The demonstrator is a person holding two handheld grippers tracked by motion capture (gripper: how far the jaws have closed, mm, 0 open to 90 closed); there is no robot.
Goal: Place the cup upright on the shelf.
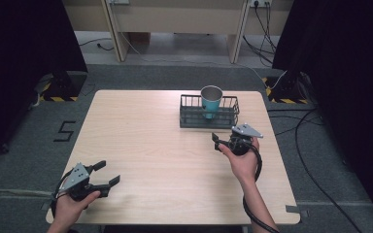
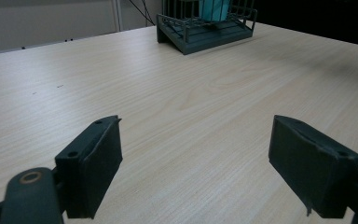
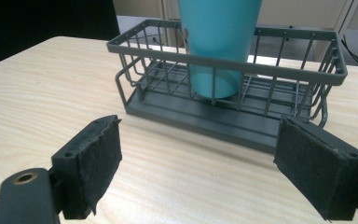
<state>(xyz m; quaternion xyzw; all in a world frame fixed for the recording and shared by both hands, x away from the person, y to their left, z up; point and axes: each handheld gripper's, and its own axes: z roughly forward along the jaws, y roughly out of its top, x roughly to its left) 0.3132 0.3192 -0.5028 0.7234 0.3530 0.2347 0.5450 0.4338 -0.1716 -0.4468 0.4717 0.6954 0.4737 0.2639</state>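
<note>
Standing upright inside a grey wire basket (image 1: 189, 115) at the table's (image 1: 141, 145) one o'clock is a teal cup (image 1: 211, 101) with a metal rim. Right gripper (image 1: 223, 141) is gaping wide, empty, just beside the basket; left gripper (image 1: 108, 174), at seven o'clock, is likewise spread, holding nothing.

On the surface (image 1: 141, 145) there is 1 grey wire basket (image 1: 209, 118) near the far right corner, and 1 teal cup (image 1: 211, 101) standing upright in it. 2 tongs are in view: 1 left (image 1: 108, 173) and 1 right (image 1: 215, 141), each with 2 black jaws, spread apart.
</note>
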